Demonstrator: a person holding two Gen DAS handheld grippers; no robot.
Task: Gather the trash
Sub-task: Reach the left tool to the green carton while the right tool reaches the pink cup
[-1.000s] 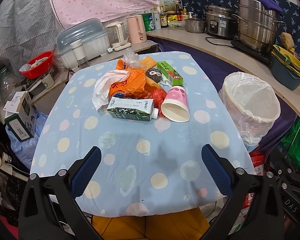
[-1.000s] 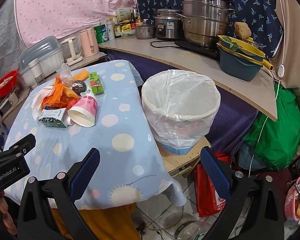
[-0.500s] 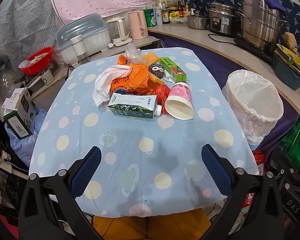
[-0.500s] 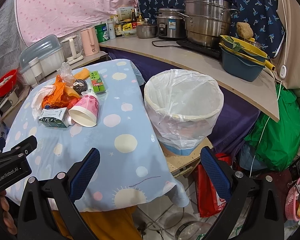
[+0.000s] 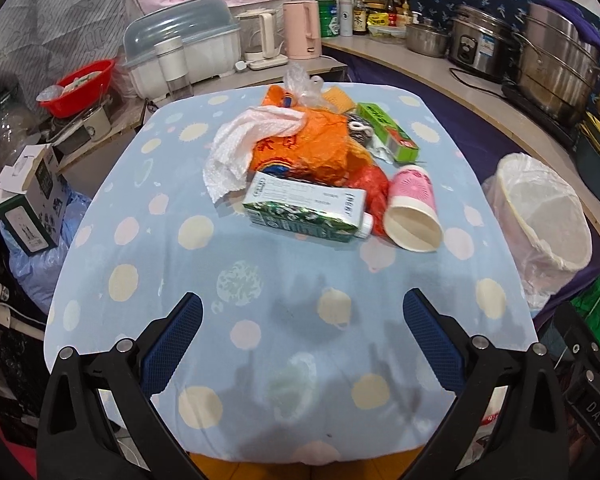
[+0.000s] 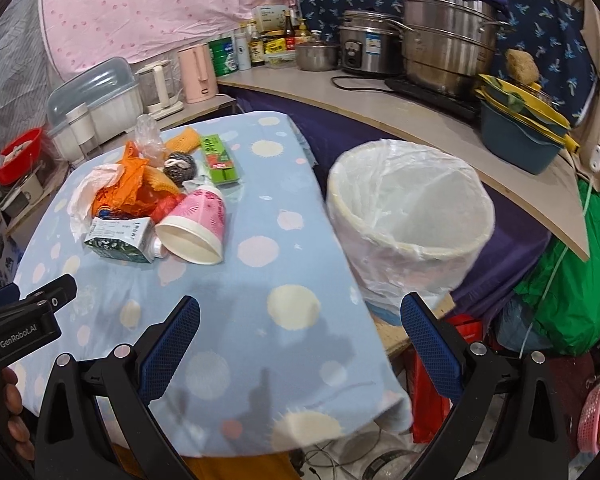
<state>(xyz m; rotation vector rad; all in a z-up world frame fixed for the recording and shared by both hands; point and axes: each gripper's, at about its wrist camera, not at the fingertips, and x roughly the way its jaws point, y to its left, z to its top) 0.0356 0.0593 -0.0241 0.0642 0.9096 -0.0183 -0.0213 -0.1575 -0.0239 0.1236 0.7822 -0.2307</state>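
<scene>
Heap of light, crushable trash, milk carton (image 5: 306, 210) and paper cup (image 5: 414, 216) nearest, mid-table beside lined bin (image 6: 410, 216); left tongs (image 5: 302, 336) and right tongs (image 6: 300, 334) spread wide, empty; best pinched across carton's stiff flat sides.
</scene>
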